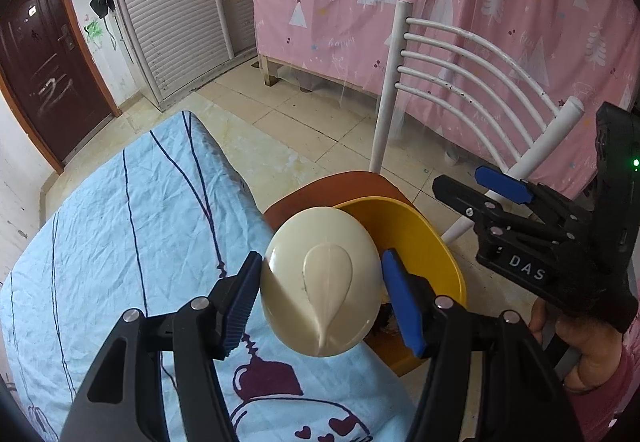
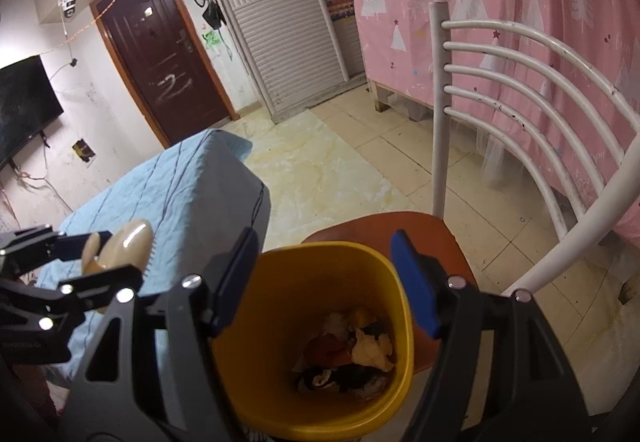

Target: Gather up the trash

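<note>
The yellow bin [image 2: 320,342] is the hub here: it sits on the brown seat of the white chair [image 2: 520,114], just beside the edge of the table draped in a light blue cloth [image 2: 168,194]. Down at the bin's bottom lies the trash [image 2: 352,358], a mixed heap of scraps, pale, orange and dark bits together.

Right above the bin's mouth hangs the right gripper [image 2: 326,278], its jaws spread wide and nothing between them; the bin's far rim shows through the gap. The left wrist view catches that gripper from the side, a hand [image 1: 588,342] on its handle, to the right of the bin.

On the table side of the bin, the left gripper [image 1: 320,294] is clamped on a cream, egg-shaped lid [image 1: 320,282] with a teardrop ridge on its face, both blue pads pressing its flanks. The lid is held in the air over the table's corner, covering part of the bin's near rim from that camera.

Beyond the bin, past the chair back, hangs a pink curtain [image 1: 440,2] printed with white trees. Farther off from the bin stand a white louvred wardrobe [image 2: 280,26] and a dark red door [image 2: 160,54].
</note>
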`<move>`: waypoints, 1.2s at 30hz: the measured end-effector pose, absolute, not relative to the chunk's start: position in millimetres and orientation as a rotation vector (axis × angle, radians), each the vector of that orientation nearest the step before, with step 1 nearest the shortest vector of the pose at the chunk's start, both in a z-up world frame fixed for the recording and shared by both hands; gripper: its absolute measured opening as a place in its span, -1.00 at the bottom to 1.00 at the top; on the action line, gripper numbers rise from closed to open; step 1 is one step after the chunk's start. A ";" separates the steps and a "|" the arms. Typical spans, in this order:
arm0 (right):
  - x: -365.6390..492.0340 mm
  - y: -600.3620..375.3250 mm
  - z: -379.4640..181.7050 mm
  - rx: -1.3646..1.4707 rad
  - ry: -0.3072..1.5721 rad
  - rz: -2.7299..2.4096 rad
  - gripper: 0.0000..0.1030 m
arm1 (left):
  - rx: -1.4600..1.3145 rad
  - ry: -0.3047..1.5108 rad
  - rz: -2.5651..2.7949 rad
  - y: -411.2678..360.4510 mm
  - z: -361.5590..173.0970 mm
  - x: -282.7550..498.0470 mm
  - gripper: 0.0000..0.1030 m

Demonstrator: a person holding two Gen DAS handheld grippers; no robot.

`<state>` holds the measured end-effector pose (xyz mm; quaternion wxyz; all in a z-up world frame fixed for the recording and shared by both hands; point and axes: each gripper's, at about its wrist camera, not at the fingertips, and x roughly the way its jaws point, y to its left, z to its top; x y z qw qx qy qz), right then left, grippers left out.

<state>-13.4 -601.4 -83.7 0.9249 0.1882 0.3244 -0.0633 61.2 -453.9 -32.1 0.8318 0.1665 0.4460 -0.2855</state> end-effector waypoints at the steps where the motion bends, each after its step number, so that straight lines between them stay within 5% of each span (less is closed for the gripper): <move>1: -14.4 -603.2 -82.9 0.392 0.661 -0.136 0.29 | 0.353 0.946 -0.608 -455.5 -32.9 61.4 0.03; 8: -25.3 -615.3 -81.1 0.438 0.624 -0.171 0.29 | 0.327 0.953 -0.676 -471.2 -37.4 64.2 0.08; 12: -26.8 -615.4 -79.2 0.445 0.615 -0.176 0.34 | 0.318 0.953 -0.689 -474.7 -38.5 62.9 0.33; 25: -21.9 -590.9 -61.9 0.435 0.595 -0.120 0.52 | 0.268 0.917 -0.664 -438.3 -20.9 57.8 0.34; 36: -5.6 -531.3 -40.5 0.418 0.572 -0.013 0.88 | 0.140 0.866 -0.581 -354.6 -1.0 58.6 0.34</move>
